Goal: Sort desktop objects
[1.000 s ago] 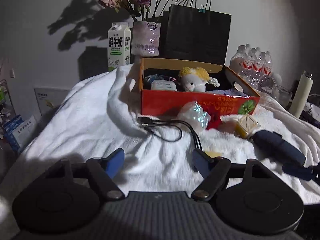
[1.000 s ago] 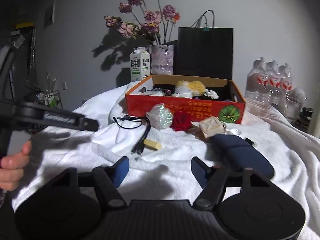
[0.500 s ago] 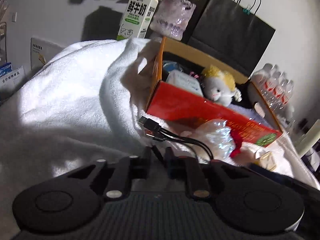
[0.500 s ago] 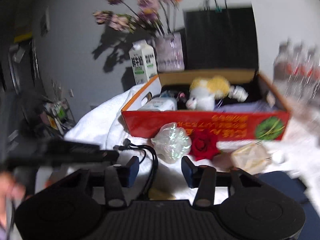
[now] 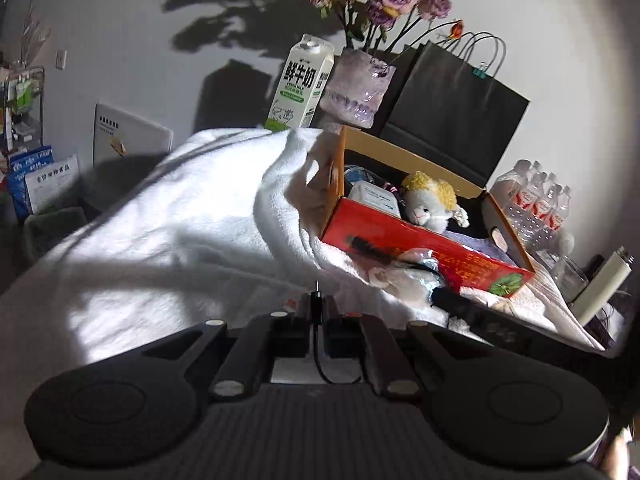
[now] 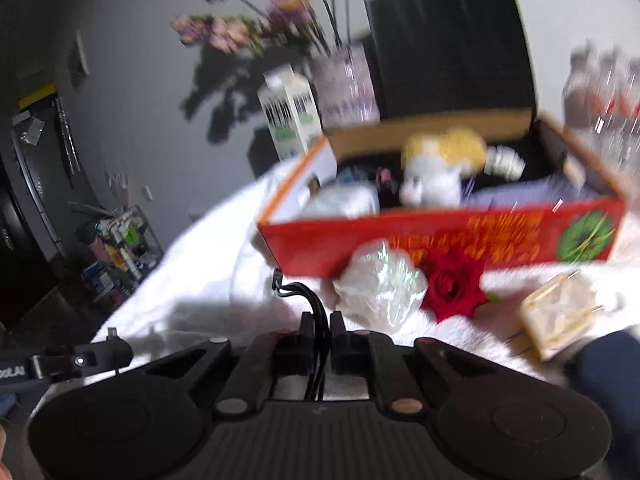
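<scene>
Both my grippers are pinched on the black cable (image 6: pixel 310 304): the left gripper (image 5: pixel 318 312) clamps its plug end, the right gripper (image 6: pixel 319 326) clamps its doubled run, just in front of the red box (image 6: pixel 440 236). I see a rumpled white towel (image 5: pixel 180 232) covering the whole surface, with the box standing on it, a plush toy (image 5: pixel 430 204) inside. Behind, against the grey wall (image 5: pixel 120 40), stand a milk carton (image 5: pixel 300 84), a vase of flowers (image 5: pixel 356 84) and a black paper bag (image 5: pixel 452 116). A red rose (image 6: pixel 452 284) lies before the box.
</scene>
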The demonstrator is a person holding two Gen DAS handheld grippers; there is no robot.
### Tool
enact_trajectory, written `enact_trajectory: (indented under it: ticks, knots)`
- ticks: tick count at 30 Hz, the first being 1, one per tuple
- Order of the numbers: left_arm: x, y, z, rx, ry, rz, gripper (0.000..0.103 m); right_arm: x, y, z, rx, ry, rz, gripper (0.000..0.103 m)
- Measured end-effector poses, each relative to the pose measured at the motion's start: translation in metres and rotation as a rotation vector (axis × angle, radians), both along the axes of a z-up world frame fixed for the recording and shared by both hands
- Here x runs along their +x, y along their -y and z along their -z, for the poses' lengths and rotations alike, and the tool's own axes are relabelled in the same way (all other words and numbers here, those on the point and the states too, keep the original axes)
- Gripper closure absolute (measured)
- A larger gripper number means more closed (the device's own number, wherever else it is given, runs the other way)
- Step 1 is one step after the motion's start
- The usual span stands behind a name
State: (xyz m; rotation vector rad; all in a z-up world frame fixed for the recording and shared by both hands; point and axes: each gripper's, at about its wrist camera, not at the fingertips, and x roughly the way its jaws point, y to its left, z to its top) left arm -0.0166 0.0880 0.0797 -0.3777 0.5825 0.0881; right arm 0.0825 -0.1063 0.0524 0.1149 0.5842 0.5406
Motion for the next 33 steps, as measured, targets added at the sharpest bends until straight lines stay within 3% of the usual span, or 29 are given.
enact_trajectory:
  ticks: [8,15,20,26,33]
  knots:
    - [-0.037,0.028,-0.032,0.029,0.071,0.098,0.097,-0.103,0.040,-0.064,0.002,0.241,0.067,0.097]
    - [-0.063,0.058,-0.052,0.022,0.128,0.220,0.097,-0.153,0.093,-0.081,0.022,0.281,0.158,0.097]
    - [-0.050,0.073,-0.059,0.029,0.115,0.302,0.097,-0.164,0.108,-0.078,0.026,0.275,0.159,0.097]
    - [0.025,0.075,-0.095,0.195,0.136,0.364,0.097,-0.121,0.122,-0.100,0.002,0.324,0.162,0.097]
    - [0.174,0.088,-0.104,0.296,0.087,0.409,0.097,0.036,0.116,-0.121,-0.137,0.278,0.167,0.097]
